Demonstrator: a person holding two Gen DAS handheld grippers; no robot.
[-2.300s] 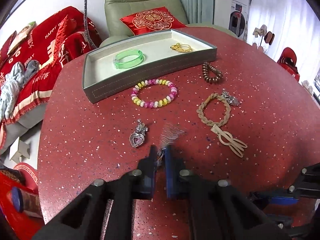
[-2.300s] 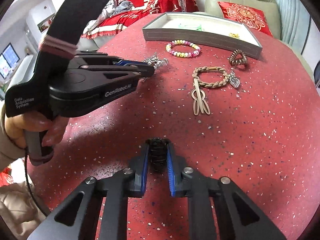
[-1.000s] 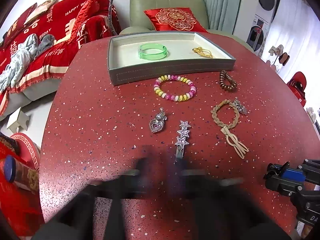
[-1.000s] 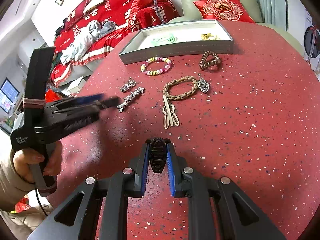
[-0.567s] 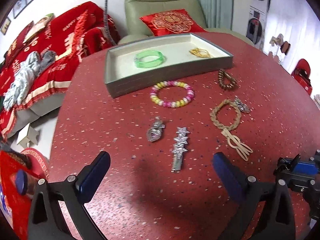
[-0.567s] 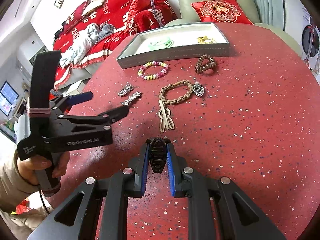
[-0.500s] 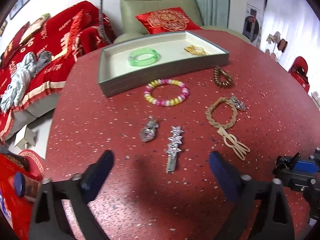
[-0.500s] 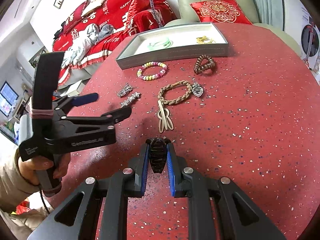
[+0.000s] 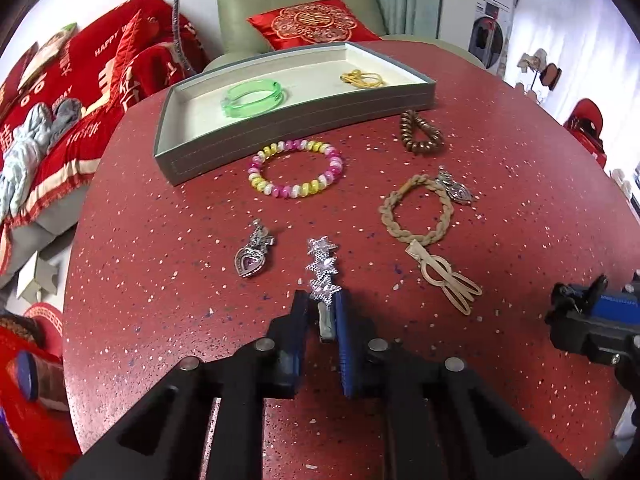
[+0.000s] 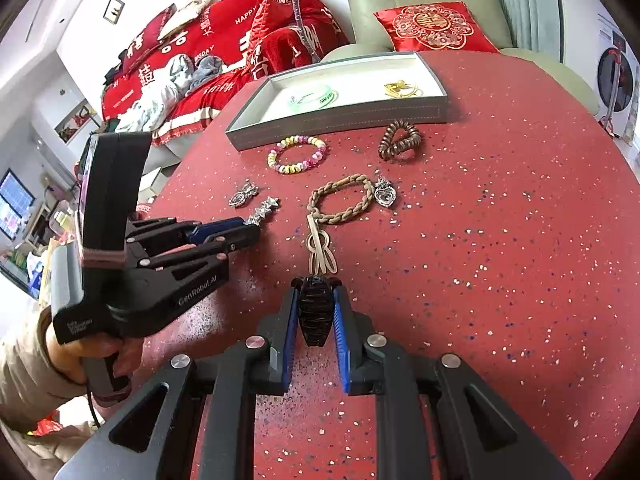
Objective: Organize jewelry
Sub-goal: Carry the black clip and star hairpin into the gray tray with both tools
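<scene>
Half a second earlier the left gripper [image 9: 321, 312] had stood wide open above the table; its jaws had since drawn in around the near end of the silver star hair clip [image 9: 322, 270], close on both sides, though actual contact could not be confirmed. Left wrist view: the clip lay flat on the red speckled table [image 9: 160, 280], star end pointing away. Just left of it lay a silver heart pendant [image 9: 253, 258]. Beyond sat a pink-and-yellow bead bracelet [image 9: 296, 174], close to the front wall of the grey tray [image 9: 280, 128]. Inside the tray were a green bangle [image 9: 253, 98] and a gold piece [image 9: 362, 79]. To the right lay a brown spiral hair tie [image 9: 420, 136], a braided tan bracelet [image 9: 418, 210] with a second silver pendant [image 9: 456, 190] touching its far side, and a tan loop clip [image 9: 444, 276] at its near end. Right wrist view: the right gripper [image 10: 316, 312] was clamped on a dark claw hair clip [image 10: 316, 310], held above the table. The left gripper [image 10: 250, 230] reached in from the left, tips at the star clip [image 10: 264, 210]. Tray [image 10: 340, 124], bead bracelet [image 10: 296, 154] and hair tie [image 10: 400, 140] lay farther off.
</scene>
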